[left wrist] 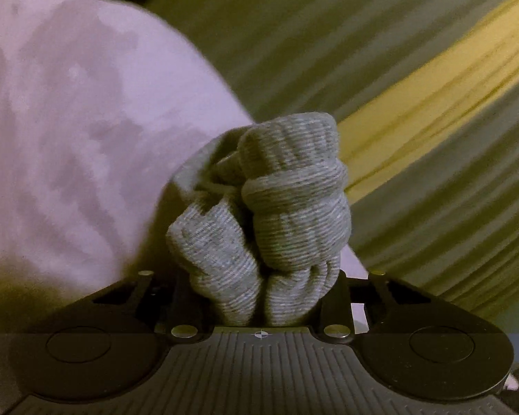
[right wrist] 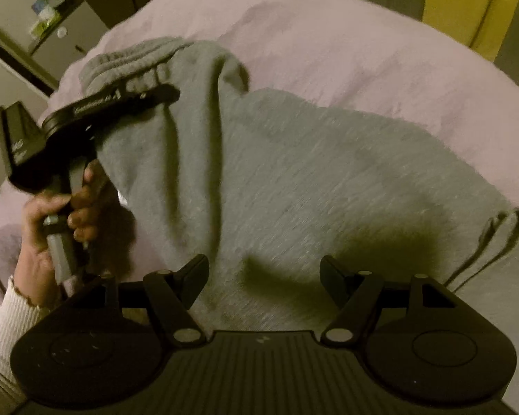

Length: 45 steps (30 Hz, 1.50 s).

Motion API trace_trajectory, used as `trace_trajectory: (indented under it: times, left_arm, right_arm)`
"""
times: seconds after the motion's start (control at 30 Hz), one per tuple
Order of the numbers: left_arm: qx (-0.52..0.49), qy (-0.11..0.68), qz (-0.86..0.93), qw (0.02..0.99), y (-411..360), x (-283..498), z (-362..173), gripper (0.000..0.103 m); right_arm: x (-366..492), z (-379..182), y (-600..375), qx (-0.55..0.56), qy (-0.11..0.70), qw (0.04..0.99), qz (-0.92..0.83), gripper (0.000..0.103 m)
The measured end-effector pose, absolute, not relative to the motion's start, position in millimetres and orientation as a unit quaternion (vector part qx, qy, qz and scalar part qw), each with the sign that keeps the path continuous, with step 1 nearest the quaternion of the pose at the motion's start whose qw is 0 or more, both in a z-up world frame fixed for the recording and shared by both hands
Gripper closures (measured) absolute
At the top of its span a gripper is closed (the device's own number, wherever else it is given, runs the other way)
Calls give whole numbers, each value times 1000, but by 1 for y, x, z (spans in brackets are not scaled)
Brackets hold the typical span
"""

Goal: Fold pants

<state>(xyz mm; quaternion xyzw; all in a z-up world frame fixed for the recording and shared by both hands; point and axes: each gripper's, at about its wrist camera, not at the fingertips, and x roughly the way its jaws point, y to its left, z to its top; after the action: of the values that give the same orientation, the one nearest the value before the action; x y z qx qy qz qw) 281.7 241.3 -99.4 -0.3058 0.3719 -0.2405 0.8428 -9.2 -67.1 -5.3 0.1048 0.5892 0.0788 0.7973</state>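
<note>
Ribbed cuff [left wrist: 270, 214] is clamped in left hand-held gripper [left wrist: 259, 297]; right hand-held gripper [right wrist: 264, 276] is held apart, empty. Grey sweatpants [right wrist: 294, 180] are spread on the bed [right wrist: 363, 45]; folding is judged barely started.

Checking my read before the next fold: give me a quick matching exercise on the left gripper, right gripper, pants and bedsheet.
Things:
1. left gripper
2. right gripper
3. pants
4. bedsheet

States:
A. pale purple, underneath everything
B. jaws apart, nothing between the pads
C. grey, lifted at one end
D. clamped on a ribbed cuff

Pairs: 1-D, 2-B, 3-C, 4-A
</note>
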Motion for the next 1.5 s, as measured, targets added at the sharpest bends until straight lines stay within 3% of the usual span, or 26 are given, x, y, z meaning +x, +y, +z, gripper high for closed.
trace_trajectory:
  times: [0.37, 0.47, 0.6, 0.7, 0.9, 1.03, 1.3, 1.5]
  left_arm:
    - [-188, 315, -360, 857, 140, 216, -6, 70]
    - [-140, 316, -389, 854, 99, 196, -1, 70]
    - [-93, 320, -413, 848, 59, 168, -8, 70]
    - [-50, 319, -421, 848, 36, 151, -15, 70]
    - [14, 326, -430, 842, 24, 92, -28, 70]
    - [25, 349, -431, 832, 24, 90, -39, 70]
    - [87, 274, -449, 846, -9, 58, -5, 69]
    - [113, 280, -464, 833, -67, 29, -15, 68]
  right_arm:
    - [-13, 76, -118, 250, 500, 822, 109, 31]
    - [-14, 108, -136, 296, 475, 818, 129, 7]
    - [-12, 140, -161, 282, 473, 829, 101, 0]
    - [2, 127, -168, 241, 525, 814, 67, 0]
    - [28, 52, -178, 248, 644, 724, 15, 1]
    - [26, 27, -184, 221, 648, 729, -8, 63]
    - [-32, 69, -213, 239, 561, 792, 23, 66]
    - [-88, 78, -271, 275, 514, 812, -6, 67]
